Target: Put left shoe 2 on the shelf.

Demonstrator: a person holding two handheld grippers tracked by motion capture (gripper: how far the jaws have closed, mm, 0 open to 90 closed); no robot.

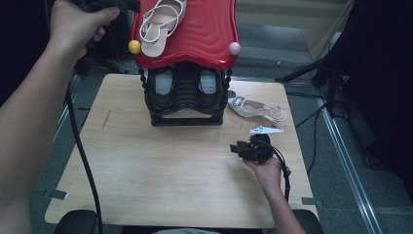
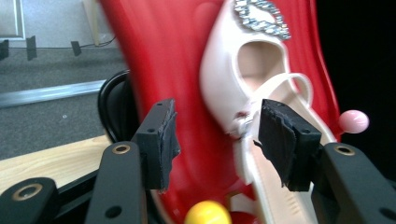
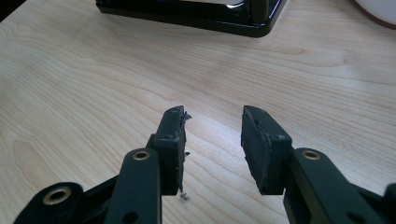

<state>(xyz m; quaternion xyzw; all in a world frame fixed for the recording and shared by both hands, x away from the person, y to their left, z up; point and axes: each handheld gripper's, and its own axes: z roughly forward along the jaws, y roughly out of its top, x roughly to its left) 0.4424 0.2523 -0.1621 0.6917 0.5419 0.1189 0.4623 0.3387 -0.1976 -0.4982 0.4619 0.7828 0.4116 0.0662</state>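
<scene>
Black jaws of the left gripper (image 2: 215, 140) fill the foreground of its own view, standing wide apart with nothing pinched between them. No pad presses on anything; the right-hand pad sits just in front of the strap of the cream sandal (image 2: 243, 84). That sandal lies on the red top (image 2: 163, 56) of the shoe rack, its jewelled buckle at the far end, a yellow ball (image 2: 207, 213) close below and a pink ball (image 2: 353, 121) off to the side.

From the high view, the left hand (image 1: 75, 24) is up at the rack's left corner, beside the sandal (image 1: 160, 24) resting on the red shelf (image 1: 209, 34). Below it, the black lower tier (image 1: 187, 97) holds a pair of dark shoes, and the whole rack stands at the far side of the bench (image 1: 146, 165).

Over on the other side, the right gripper (image 1: 241, 148) hovers low over the bench, held in the right hand (image 1: 268, 170), jaws open and empty; its own view shows bare wood grain between the pads (image 3: 175, 140). A second cream sandal (image 1: 255, 108) lies on the bench just right of the rack, near that gripper but clear of it.
</scene>
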